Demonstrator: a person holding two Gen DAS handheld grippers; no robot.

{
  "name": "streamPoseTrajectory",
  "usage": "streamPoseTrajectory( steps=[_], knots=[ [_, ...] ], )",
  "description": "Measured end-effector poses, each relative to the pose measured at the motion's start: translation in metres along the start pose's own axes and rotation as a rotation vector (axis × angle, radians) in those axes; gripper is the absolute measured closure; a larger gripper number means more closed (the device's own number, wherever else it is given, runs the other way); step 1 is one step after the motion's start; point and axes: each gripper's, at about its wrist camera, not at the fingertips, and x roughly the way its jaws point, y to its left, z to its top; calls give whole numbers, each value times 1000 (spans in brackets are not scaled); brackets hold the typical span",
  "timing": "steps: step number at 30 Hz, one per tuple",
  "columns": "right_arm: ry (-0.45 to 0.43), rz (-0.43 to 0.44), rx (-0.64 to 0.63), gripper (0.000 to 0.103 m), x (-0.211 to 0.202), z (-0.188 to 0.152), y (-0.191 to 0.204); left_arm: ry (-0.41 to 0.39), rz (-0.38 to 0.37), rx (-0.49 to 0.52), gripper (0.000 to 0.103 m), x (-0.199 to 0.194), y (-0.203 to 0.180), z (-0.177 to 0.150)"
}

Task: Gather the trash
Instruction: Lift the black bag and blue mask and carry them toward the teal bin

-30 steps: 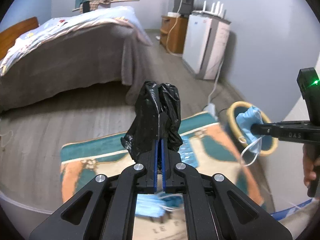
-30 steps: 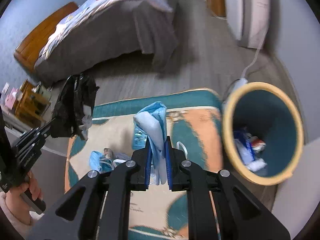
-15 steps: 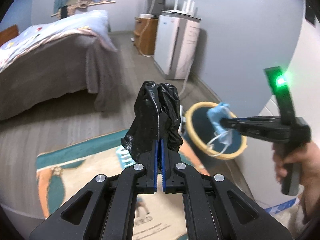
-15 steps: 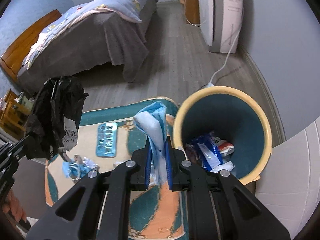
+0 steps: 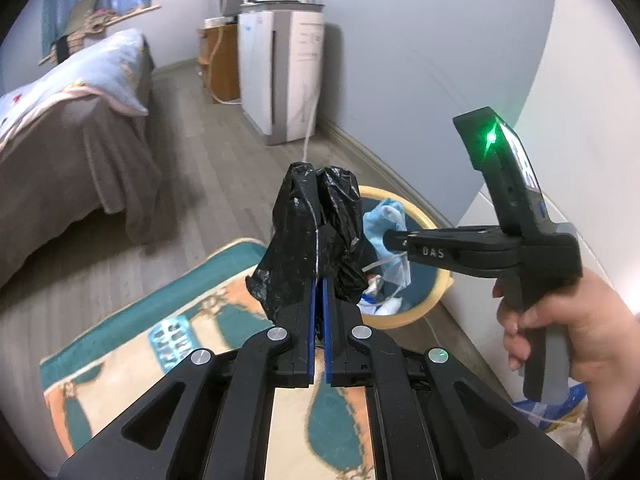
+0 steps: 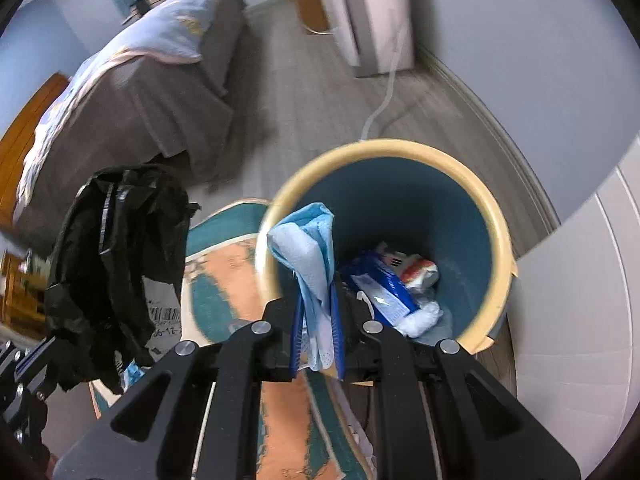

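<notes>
A crumpled black plastic bag (image 5: 316, 236) is pinched in my left gripper (image 5: 319, 288), which is shut on it and held above the rug. My right gripper (image 6: 316, 312) is shut on a light blue face mask (image 6: 310, 256), hanging over the near rim of the round bin (image 6: 500, 232), teal inside with a cream rim. The bin holds a blue packet (image 6: 380, 288) and white wrappers. In the left wrist view the right gripper (image 5: 386, 238) holds the mask (image 5: 388, 228) over the bin (image 5: 438, 292). The black bag (image 6: 116, 256) shows left in the right wrist view.
A teal and orange rug (image 5: 120, 364) lies on the wood floor with a blister pack (image 5: 172, 340) on it. A bed (image 5: 60, 136) stands left, a white appliance (image 5: 280, 68) with a trailing cord by the grey wall. A person's hand (image 5: 576, 332) grips the right tool.
Both grippers have swung right toward the bin. The mask has moved from above the rug to over the bin's rim, and the black bag has come close beside it.
</notes>
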Motion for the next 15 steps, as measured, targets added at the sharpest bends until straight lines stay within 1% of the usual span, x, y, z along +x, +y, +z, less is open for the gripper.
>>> streamPoseTrajectory(
  steps=[3,7,9,12,15],
  knots=[
    [7,-35,42,91,7,0,-23,12,-12,24,99,12,-11,6],
    [10,-36,113,91,8,-1,-49,30,-25,63,99,27,-27,11],
    [-3,-47,130,91,5,1,-56,38,-33,69,99,33,-33,13],
    [-27,-58,158,91,-2,1,-65,51,-64,62,99,47,-36,16],
    [-41,-84,147,91,-5,2,-66,71,-76,59,99,59,-39,18]
  ],
)
